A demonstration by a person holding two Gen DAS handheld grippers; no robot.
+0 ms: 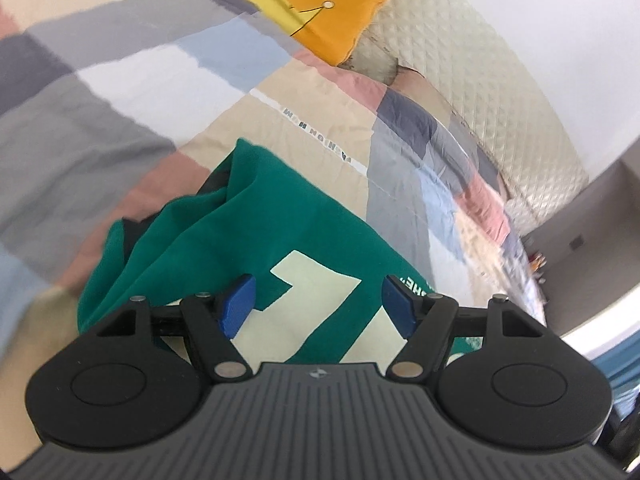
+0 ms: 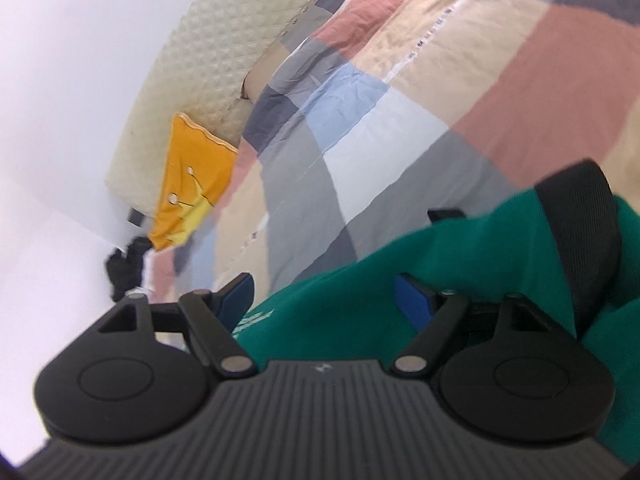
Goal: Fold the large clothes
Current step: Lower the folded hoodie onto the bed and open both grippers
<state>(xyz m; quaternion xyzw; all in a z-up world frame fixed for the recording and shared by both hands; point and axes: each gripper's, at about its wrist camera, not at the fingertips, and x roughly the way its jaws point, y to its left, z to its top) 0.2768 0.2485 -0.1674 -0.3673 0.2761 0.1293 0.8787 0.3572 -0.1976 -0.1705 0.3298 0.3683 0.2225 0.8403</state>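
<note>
A green sweatshirt (image 1: 224,236) with a large cream number on it lies rumpled on a patchwork bed cover (image 1: 120,92). My left gripper (image 1: 318,306) is open, its blue pads (image 1: 238,306) apart just above the cream number. In the right wrist view the same green sweatshirt (image 2: 360,296) shows with its black ribbed collar (image 2: 580,236). My right gripper (image 2: 326,298) is open over the green cloth, holding nothing.
An orange cushion (image 1: 320,12) with a crown drawing leans on the quilted cream headboard (image 1: 480,80); it also shows in the right wrist view (image 2: 192,184). The patchwork cover (image 2: 380,120) spreads wide beyond the sweatshirt. A white wall stands behind the headboard.
</note>
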